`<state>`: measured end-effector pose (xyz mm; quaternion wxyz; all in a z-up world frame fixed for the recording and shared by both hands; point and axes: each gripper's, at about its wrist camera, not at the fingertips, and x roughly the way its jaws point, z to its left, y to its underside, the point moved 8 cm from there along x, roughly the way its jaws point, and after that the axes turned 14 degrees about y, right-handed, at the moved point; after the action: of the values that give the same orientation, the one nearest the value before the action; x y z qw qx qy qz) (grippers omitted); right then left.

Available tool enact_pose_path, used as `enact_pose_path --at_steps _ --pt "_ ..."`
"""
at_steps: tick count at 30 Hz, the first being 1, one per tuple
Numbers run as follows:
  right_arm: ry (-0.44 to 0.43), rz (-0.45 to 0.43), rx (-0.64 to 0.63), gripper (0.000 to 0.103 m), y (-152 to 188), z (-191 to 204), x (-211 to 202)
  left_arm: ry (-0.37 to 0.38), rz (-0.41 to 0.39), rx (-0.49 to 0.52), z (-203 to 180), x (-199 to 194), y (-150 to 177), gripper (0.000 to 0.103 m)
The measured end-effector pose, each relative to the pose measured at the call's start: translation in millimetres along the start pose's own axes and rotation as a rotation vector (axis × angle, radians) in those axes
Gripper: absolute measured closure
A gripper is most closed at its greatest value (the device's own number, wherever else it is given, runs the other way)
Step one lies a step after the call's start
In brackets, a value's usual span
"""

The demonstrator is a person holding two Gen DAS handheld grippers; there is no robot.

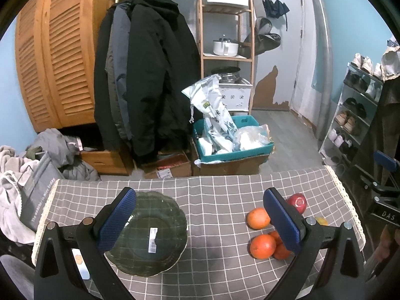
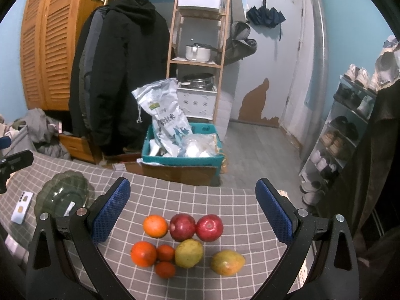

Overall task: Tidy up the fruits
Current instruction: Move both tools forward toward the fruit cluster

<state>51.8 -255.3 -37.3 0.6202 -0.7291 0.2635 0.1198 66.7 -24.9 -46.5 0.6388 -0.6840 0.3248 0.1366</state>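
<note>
A dark green scalloped glass plate lies empty on the grey checked tablecloth, left of the fruit. My left gripper hangs open above the cloth, its left finger over the plate's rim. The fruit sits in a cluster: two red apples, several oranges, and two yellow-green mangoes. My right gripper is open above the cluster, holding nothing. In the left wrist view one apple shows behind the right finger.
A white phone lies left of the plate. The table's far edge has lace trim. Beyond it stand a teal crate with bags, hanging coats, a wooden shelf and a shoe rack.
</note>
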Motion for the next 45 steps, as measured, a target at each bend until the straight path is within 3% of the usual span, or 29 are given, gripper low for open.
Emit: enact_pose_path --at_steps 16,45 --pt "0.054 0.132 0.033 0.005 28.5 -26.6 31.4 0.050 0.135 0.037 -23.7 53.5 35.6 0.001" --pt "0.069 0.545 0.010 0.005 156.0 -39.9 116.1 0.096 0.461 0.086 -58.3 165.5 140.8 0.001"
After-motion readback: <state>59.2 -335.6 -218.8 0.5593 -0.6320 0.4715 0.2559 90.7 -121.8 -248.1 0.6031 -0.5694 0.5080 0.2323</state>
